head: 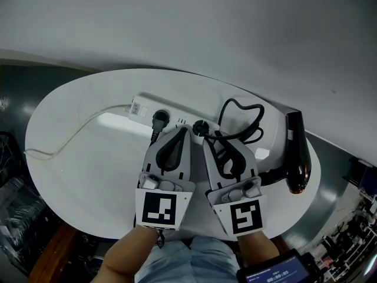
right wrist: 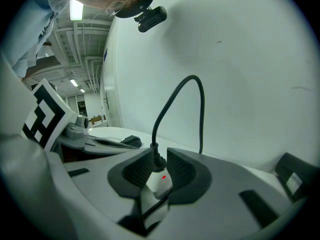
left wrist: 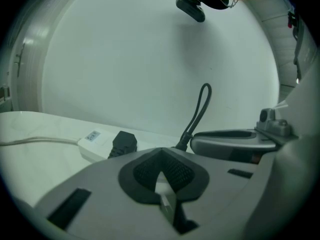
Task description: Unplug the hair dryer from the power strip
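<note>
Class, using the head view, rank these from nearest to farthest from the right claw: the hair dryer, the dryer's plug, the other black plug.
1. The dryer's plug, at the tips of the right claw.
2. The other black plug, to the left on the strip.
3. The hair dryer, far right.

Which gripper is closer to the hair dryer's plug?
Right. The hair dryer's plug sits between the jaws of the right gripper. The left gripper is beside it, with its closed tips at the power strip, just left of that plug.

Right gripper [right wrist: 160,152] jaws flanking black plug [right wrist: 157,162], cord [right wrist: 192,77] looping up
</note>
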Demonstrator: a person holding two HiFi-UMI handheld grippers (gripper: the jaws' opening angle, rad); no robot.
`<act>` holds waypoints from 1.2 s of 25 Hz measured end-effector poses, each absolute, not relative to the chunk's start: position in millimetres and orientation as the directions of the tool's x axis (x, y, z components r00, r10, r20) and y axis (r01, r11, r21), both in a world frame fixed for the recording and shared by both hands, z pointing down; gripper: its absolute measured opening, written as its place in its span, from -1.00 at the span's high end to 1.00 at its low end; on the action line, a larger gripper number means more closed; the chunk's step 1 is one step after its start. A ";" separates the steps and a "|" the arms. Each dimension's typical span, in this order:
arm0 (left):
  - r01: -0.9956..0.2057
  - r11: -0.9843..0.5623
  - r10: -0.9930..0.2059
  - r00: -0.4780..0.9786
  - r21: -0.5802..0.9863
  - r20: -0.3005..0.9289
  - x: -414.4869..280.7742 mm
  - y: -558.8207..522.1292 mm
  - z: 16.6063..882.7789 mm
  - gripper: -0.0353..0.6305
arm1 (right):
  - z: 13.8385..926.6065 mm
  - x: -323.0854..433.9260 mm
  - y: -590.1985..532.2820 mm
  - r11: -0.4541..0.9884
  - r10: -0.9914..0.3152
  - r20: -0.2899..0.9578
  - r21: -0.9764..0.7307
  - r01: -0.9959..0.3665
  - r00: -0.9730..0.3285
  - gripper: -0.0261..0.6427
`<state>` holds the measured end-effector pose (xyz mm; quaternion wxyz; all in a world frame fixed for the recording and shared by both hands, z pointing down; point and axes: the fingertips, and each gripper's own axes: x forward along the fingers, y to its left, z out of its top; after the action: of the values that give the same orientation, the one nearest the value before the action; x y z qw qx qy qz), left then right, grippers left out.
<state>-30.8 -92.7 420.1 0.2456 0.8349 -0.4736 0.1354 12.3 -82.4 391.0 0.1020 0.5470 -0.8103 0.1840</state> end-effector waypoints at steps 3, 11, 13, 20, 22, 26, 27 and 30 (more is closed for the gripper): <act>-0.855 -0.440 -0.720 0.519 0.275 0.460 -30.2 -92.5 420.1 0.90 | 389.9 10.0 -81.1 0.342 -0.847 0.364 -0.186 -0.921 -0.388 0.68; -0.847 -0.461 -0.726 0.532 0.266 0.437 -28.4 -93.8 419.6 0.90 | 389.7 4.6 -87.4 0.366 -0.843 0.362 -0.158 -0.917 -0.398 0.66; -0.844 -0.470 -0.725 0.537 0.260 0.432 -27.9 -93.7 419.2 0.90 | 389.4 3.4 -89.8 0.372 -0.841 0.362 -0.151 -0.916 -0.401 0.66; -0.833 -0.507 -0.724 0.551 0.222 0.414 -26.1 -94.8 418.4 0.90 | 390.1 -1.0 -95.2 0.405 -0.830 0.363 -0.131 -0.905 -0.424 0.66; -0.831 -0.513 -0.724 0.554 0.218 0.411 -25.7 -94.4 418.8 0.90 | 390.5 -1.9 -95.2 0.412 -0.829 0.361 -0.126 -0.903 -0.428 0.68; -0.828 -0.517 -0.721 0.558 0.219 0.410 -25.5 -93.8 420.0 0.90 | 392.3 -4.3 -94.6 0.417 -0.828 0.367 -0.103 -0.903 -0.424 0.72; -0.827 -0.516 -0.720 0.559 0.222 0.410 -25.4 -93.9 420.3 0.90 | 392.8 -4.6 -94.8 0.417 -0.827 0.369 -0.103 -0.903 -0.424 0.72; -0.825 -0.517 -0.718 0.563 0.228 0.410 -25.2 -94.1 420.8 0.90 | 393.6 -5.1 -95.7 0.420 -0.825 0.372 -0.101 -0.902 -0.426 0.72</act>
<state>-25.2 -94.1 420.8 0.2016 0.8608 -0.4479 0.1331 -5.1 -95.7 393.6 0.1335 0.5187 -0.8321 0.1441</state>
